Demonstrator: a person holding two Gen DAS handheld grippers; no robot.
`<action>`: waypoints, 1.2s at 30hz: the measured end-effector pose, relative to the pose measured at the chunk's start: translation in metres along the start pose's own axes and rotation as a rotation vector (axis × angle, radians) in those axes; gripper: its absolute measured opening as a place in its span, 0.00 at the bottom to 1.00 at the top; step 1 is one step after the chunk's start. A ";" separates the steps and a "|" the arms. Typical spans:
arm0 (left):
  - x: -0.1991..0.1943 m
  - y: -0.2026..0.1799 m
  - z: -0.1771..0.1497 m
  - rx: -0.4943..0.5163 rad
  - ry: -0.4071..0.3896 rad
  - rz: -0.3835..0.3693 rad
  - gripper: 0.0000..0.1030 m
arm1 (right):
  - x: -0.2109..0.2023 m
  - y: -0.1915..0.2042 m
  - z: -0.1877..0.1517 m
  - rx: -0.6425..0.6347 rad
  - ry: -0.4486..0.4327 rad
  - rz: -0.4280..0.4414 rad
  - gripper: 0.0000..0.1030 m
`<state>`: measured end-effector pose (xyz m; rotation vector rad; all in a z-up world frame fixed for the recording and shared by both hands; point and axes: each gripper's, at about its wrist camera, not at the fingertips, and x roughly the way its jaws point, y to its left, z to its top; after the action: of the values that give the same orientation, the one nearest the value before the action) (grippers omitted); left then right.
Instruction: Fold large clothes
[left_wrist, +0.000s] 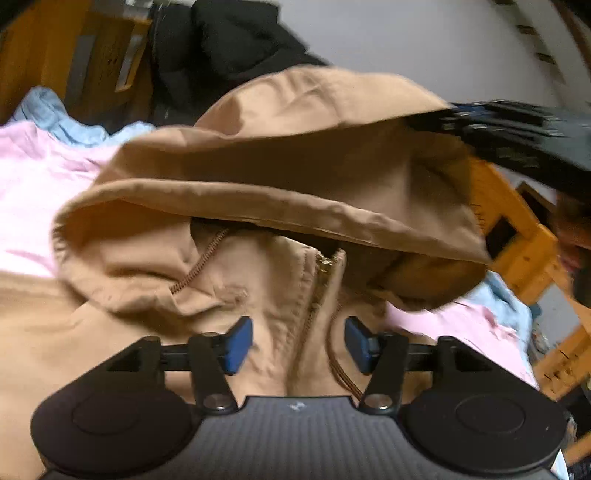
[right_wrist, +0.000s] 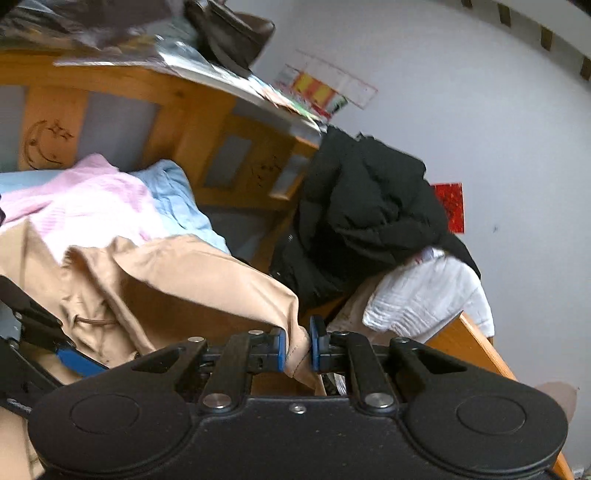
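A tan hooded jacket (left_wrist: 258, 295) lies chest-up on the bed, its zipper (left_wrist: 321, 280) and brown drawcord (left_wrist: 199, 266) showing. My left gripper (left_wrist: 299, 345) hovers just above the chest below the collar, open, with its blue pads on either side of the zipper line and not pressing the cloth. The hood (left_wrist: 314, 147) is raised over the collar. My right gripper (right_wrist: 298, 349) is shut on the hood's tan edge (right_wrist: 221, 280) and holds it up; in the left wrist view it is a dark blur (left_wrist: 517, 136) at the upper right. A blue pad of the left gripper (right_wrist: 74, 360) shows at the lower left of the right wrist view.
Under the jacket lie a pink blanket (left_wrist: 33, 184) and a light blue sheet (right_wrist: 177, 199). A wooden bed frame (right_wrist: 184, 110) runs behind, with a black coat (right_wrist: 369, 214) and a white cloth (right_wrist: 428, 295) piled at its corner. A grey wall (right_wrist: 480, 110) stands beyond.
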<state>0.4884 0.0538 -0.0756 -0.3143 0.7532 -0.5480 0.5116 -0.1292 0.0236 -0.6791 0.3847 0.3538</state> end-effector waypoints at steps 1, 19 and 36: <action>-0.015 0.000 -0.006 0.003 -0.008 -0.018 0.62 | -0.004 0.002 -0.001 -0.005 -0.020 -0.007 0.13; -0.180 0.077 -0.008 -0.133 -0.122 0.079 0.80 | -0.172 0.172 -0.153 -0.391 -0.254 0.053 0.15; -0.117 0.085 -0.021 -0.267 0.086 0.132 0.48 | -0.198 0.080 -0.180 0.239 0.111 0.034 0.60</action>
<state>0.4330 0.1885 -0.0636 -0.4872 0.9259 -0.3376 0.2635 -0.2286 -0.0580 -0.4594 0.5361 0.2973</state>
